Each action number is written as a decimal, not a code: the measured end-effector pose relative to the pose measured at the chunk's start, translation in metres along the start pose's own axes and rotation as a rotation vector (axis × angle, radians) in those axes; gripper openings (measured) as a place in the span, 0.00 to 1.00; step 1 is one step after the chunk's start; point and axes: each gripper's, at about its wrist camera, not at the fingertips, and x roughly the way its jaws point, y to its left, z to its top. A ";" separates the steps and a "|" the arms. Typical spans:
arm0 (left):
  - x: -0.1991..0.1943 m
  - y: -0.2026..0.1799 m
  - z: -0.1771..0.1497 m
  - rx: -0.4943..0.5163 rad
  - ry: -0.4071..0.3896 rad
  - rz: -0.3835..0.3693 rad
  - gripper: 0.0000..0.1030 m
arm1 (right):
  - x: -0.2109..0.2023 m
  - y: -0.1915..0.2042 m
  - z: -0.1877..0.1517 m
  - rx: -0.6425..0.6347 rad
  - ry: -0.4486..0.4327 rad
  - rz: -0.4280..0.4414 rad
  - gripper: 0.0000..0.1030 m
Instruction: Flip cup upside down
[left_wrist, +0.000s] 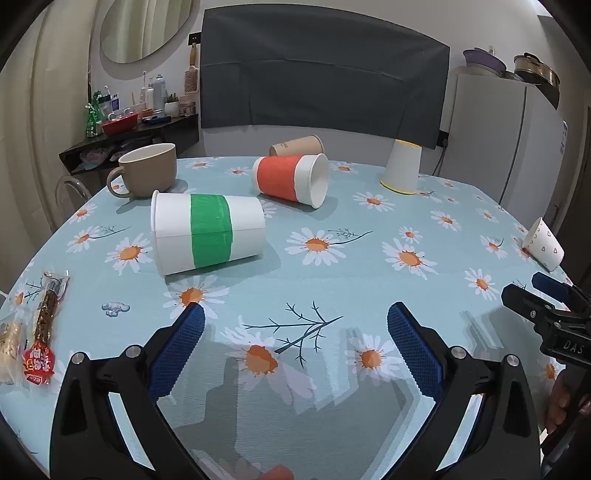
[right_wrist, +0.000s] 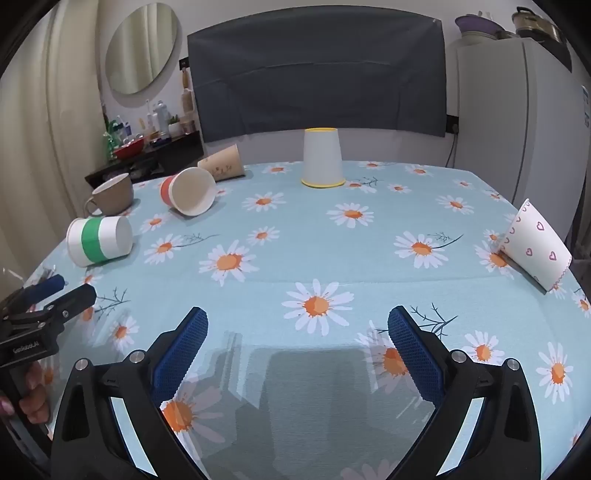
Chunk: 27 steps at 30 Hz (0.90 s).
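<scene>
At 11 o'clock of left gripper (left_wrist: 295, 325): green-banded cup (left_wrist: 208, 233) on side. Thin paper, light, crushable; grip mid-wall gently. Both grippers wide apart, empty; right gripper (right_wrist: 297, 326) idle.

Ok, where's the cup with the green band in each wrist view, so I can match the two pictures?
Left wrist view: the green-banded cup lies on its side, left of centre, just ahead of the open left gripper.
Right wrist view: the same cup lies at the far left edge of the table.
Shared landmark: the yellow-rimmed cup standing upside down at the back.
</scene>
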 end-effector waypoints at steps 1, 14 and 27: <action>0.000 0.000 0.000 -0.001 -0.002 0.001 0.94 | 0.000 0.000 0.000 0.001 0.003 0.000 0.91; 0.003 -0.001 0.000 0.001 -0.009 -0.008 0.94 | 0.004 0.001 0.001 0.001 -0.001 0.005 0.91; -0.001 -0.003 0.000 0.012 -0.013 -0.006 0.94 | 0.003 0.003 0.000 0.002 0.001 0.006 0.91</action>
